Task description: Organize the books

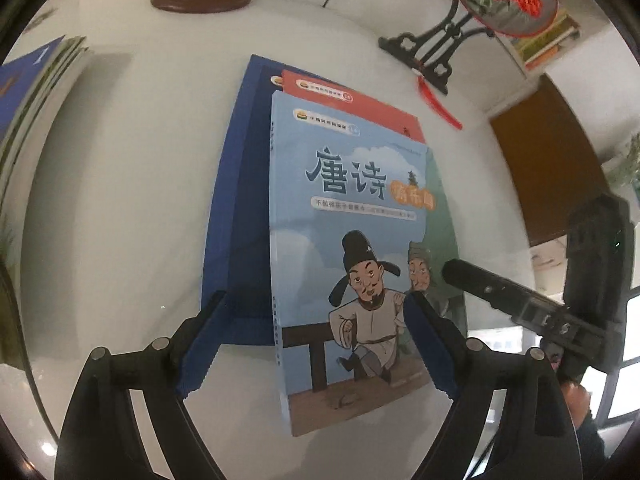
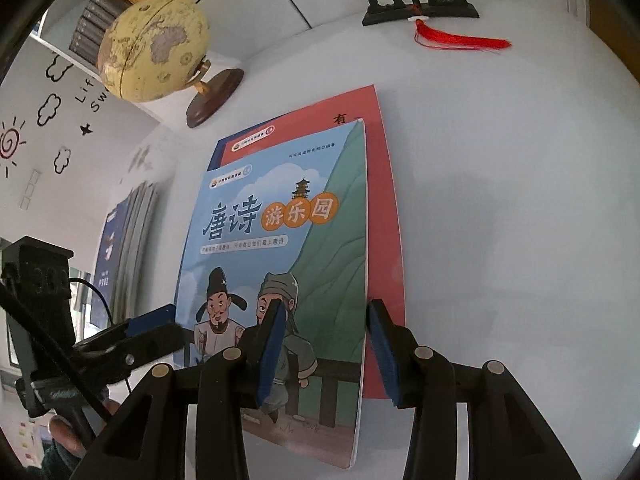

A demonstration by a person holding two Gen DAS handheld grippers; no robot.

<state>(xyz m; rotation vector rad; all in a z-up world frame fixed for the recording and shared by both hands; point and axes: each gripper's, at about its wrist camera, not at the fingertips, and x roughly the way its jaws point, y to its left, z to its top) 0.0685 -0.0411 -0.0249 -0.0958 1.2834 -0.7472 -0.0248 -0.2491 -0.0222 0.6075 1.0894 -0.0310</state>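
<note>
A white desk fills both views, with a wall of cloud and sun stickers and a shelf of books behind it. At the back of the desk stand a yellowish globe on a dark round base and a black ornamental stand with a red tassel.

Near the middle of the desk three books lie stacked flat: a light blue book with two cartoon figures on its cover on top, a red book under it, showing along the far and right sides, and a dark blue book at the bottom, showing on the left. A further pile of books lies well apart at the desk's left edge.

Both tongs point steeply down at the stack's near end. The left tongs are spread wide, their blue pads standing over the stack's left part. The right tongs are about half spread, straddling the light blue book's right edge; whether the pads touch it cannot be told. A hand shows low behind the left tongs.
</note>
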